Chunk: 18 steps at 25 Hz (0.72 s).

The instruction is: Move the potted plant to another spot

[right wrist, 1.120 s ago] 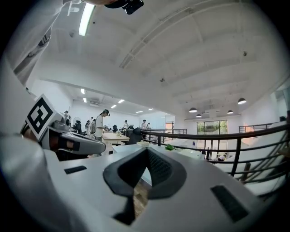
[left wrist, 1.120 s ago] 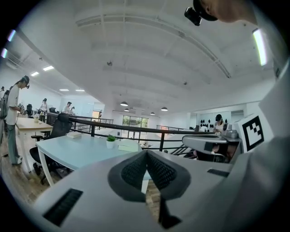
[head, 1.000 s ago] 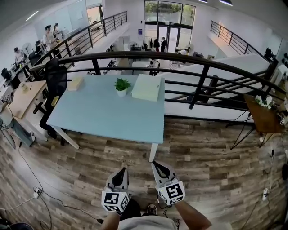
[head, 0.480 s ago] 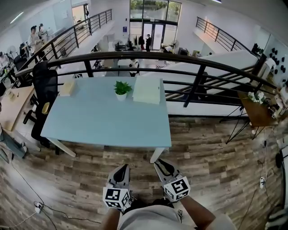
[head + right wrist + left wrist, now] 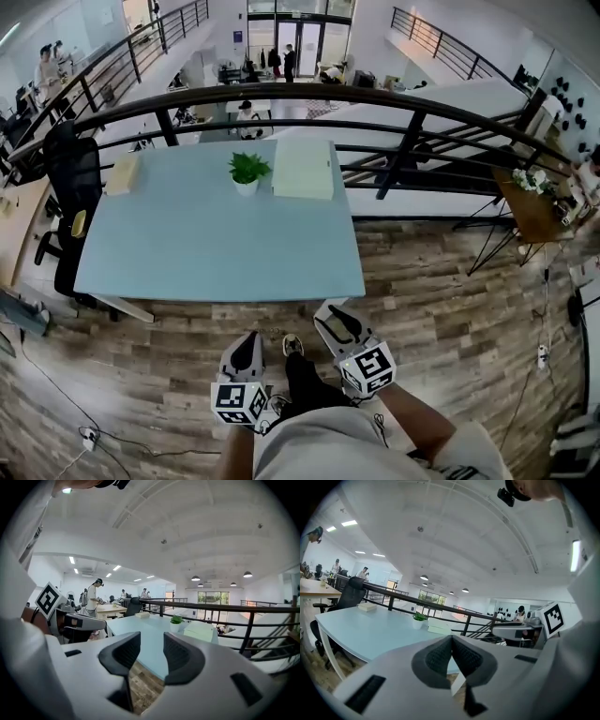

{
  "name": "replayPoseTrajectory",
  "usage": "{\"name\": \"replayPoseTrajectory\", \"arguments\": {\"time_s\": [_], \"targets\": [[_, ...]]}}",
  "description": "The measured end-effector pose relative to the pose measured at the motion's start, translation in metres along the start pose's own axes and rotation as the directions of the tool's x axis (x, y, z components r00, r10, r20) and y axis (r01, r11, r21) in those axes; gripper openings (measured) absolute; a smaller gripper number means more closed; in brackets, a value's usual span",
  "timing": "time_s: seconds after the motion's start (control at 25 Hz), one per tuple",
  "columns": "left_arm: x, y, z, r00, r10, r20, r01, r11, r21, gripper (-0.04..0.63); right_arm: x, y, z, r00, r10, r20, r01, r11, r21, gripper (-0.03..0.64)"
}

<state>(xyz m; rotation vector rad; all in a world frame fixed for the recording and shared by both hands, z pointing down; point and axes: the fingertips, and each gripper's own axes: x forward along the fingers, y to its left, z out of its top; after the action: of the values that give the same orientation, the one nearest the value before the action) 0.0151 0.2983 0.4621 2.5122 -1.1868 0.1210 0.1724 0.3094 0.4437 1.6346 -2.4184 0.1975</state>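
**A:** Why is that big pale blue table [image 5: 216,253] pushed hard against the black railing [image 5: 281,94]?

**B:** I'd guess it's to leave the wooden floor [image 5: 441,309] free for walking. The table fills the middle of the head view and is mostly bare. The person stands on the floor at its near edge, lower centre of the frame.

**A:** And everything on it is at the far side?

**B:** Yes, in the upper part of the frame, along the railing edge. There's a flat cream box [image 5: 303,169] right of centre and a small box [image 5: 123,174] toward the upper left. Between them is the potted plant [image 5: 247,173], upright in a white pot. It's just beside the cream box, though I can't tell whether they touch.

**A:** So the tools are nowhere near it.

**B:** Well apart. Both are at the bottom centre, short of the table's near edge, pointing up-frame toward the plant. The left gripper [image 5: 246,339] has its jaws pressed together with nothing in them. The right gripper [image 5: 330,317] has its jaws a little apart. They have just been opening, and only table and floor show through the gap.

**A:** Why open one this early?

**B:** My reading is that the right one is being readied for the pot and the left is just carried along. The whole tabletop lies between them and the plant, so it'll probably take a step round or a long lean first.
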Motion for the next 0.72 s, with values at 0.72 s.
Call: {"name": "replayPoseTrajectory", "arguments": {"time_s": [0.72], "targets": [[0.192,0.103,0.08,0.993,0.102,-0.052,-0.098,0.992,0.076,0.011,0.19,-0.139,0.035,0.997,0.07,0.032,-0.071,0.997,0.018,0.17]]}}
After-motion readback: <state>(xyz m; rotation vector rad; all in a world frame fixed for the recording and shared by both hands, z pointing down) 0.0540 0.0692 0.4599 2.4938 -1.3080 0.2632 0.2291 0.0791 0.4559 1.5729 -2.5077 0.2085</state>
